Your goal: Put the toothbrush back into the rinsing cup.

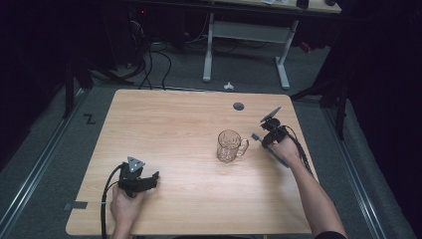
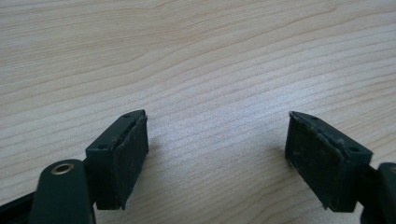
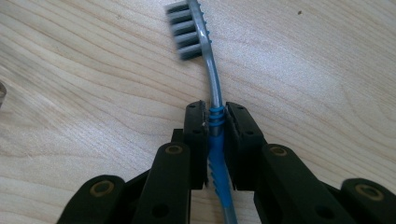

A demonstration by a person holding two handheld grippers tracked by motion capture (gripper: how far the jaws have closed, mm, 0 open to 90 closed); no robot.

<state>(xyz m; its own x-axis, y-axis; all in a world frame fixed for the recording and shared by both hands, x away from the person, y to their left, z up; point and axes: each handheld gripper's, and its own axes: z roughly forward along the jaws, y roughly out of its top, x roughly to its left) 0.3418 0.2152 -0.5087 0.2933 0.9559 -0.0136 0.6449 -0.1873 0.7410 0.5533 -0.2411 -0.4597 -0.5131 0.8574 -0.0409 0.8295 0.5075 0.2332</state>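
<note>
The right gripper [image 3: 215, 116] clenches a grey-and-blue plastic toothbrush [image 3: 208, 56] just right of a clear glass mug [image 1: 229, 146]; the left gripper [image 2: 217, 156] sits released, near-left on the wooden tabletop [image 1: 169, 129].

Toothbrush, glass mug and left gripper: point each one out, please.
toothbrush [image 3: 192, 33], right gripper view, on the grey bristle head.
glass mug [image 1: 228, 146], high view, on the clear body beside the handle.
left gripper [image 2: 217, 158], left gripper view, midway between its open jaws.

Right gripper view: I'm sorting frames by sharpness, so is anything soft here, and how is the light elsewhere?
Right gripper view: toothbrush bristles slightly blurred, jaws sharp. High view: table lit, surroundings dark. Left gripper view: soft shadows beside the pads.
</note>
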